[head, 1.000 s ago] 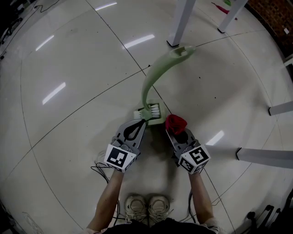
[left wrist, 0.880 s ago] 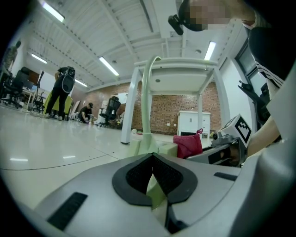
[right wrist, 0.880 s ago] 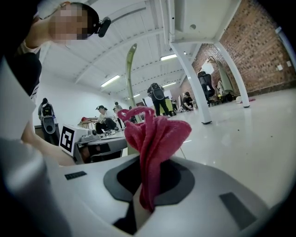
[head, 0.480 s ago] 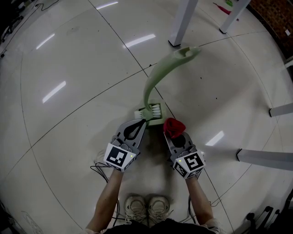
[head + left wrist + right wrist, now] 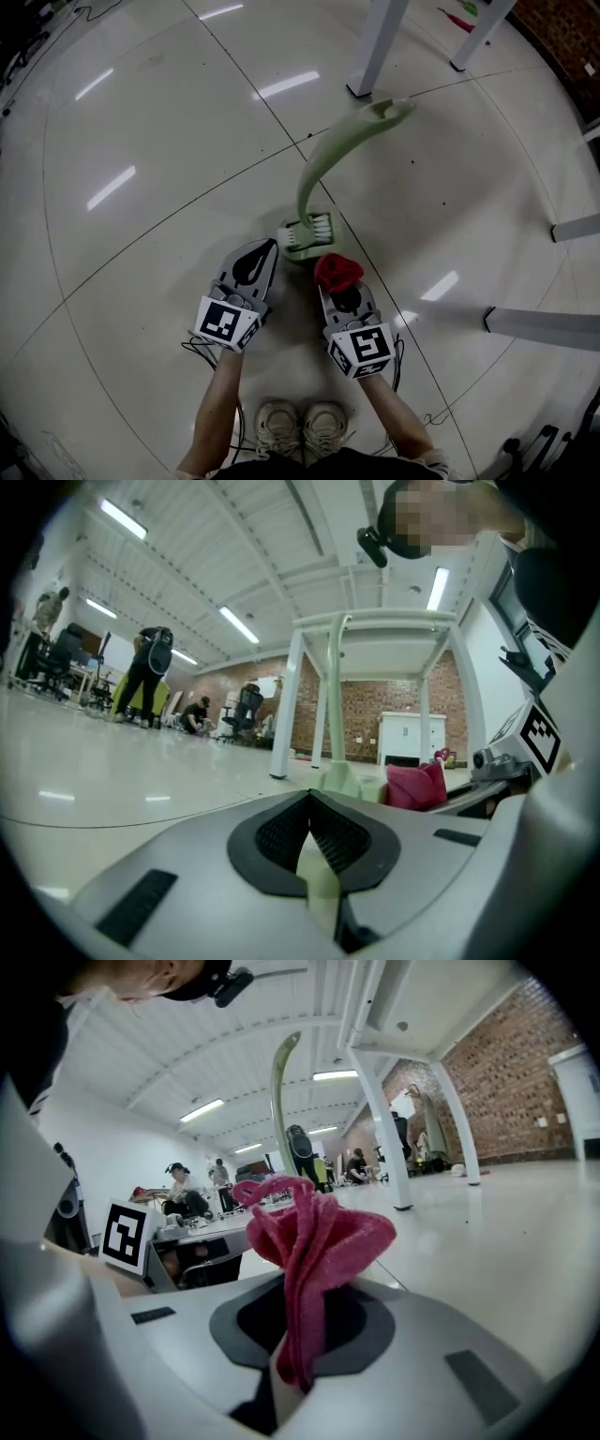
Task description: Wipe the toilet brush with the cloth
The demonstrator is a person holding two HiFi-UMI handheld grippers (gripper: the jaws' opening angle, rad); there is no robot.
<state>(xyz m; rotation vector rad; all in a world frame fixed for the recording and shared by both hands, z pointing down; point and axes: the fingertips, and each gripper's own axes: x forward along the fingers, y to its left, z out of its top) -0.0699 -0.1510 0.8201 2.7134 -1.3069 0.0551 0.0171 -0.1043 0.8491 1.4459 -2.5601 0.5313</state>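
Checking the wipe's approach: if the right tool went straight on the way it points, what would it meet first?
Probably the brush head, which is just beyond the cloth that the right tool holds. Depth is hard to judge.

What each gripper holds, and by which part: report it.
Right gripper pinches the red cloth by its bunched lower end. Left gripper is shut on nothing; the toilet brush stands unheld.
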